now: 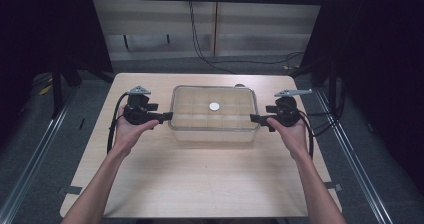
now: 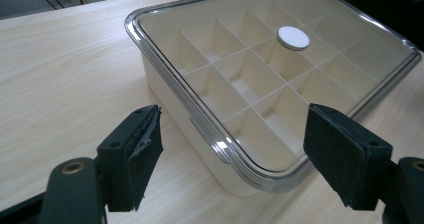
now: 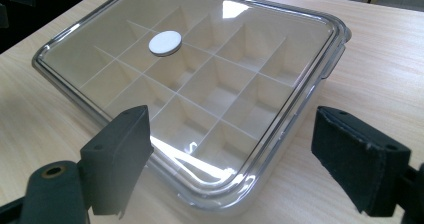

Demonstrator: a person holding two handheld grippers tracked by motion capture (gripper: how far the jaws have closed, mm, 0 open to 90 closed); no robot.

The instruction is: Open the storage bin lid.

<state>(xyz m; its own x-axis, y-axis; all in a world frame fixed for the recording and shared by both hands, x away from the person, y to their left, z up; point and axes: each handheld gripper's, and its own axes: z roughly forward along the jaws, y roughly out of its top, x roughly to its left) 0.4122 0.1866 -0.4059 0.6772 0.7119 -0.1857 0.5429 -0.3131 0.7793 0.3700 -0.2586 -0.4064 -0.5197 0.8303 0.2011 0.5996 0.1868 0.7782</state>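
One box (image 1: 214,115) sits on the far half of the table (image 1: 200,179), midway between its left and right edges. It is cream-coloured with rounded corners, and thin walls split its inside into twelve compartments — three rows of four, as the high view shows them. One clear lid (image 2: 345,69) with a grey-tinted rim covers it, and one white round disc (image 1: 214,106) lies at the middle of the lid. No brand, label or writing can be read on the box, the lid or the disc.

Two grippers flank the box, one at each short end. The left gripper (image 1: 166,116), held in the person's left hand (image 1: 131,129), points at the left end with its jaws spread wide; in the left gripper view a corner of the box lies between the two black pads (image 2: 131,159), but they do not press on it. The right gripper (image 1: 254,118), in the right hand (image 1: 292,130), mirrors it at the right end — jaws spread, pads clear of the box corner.
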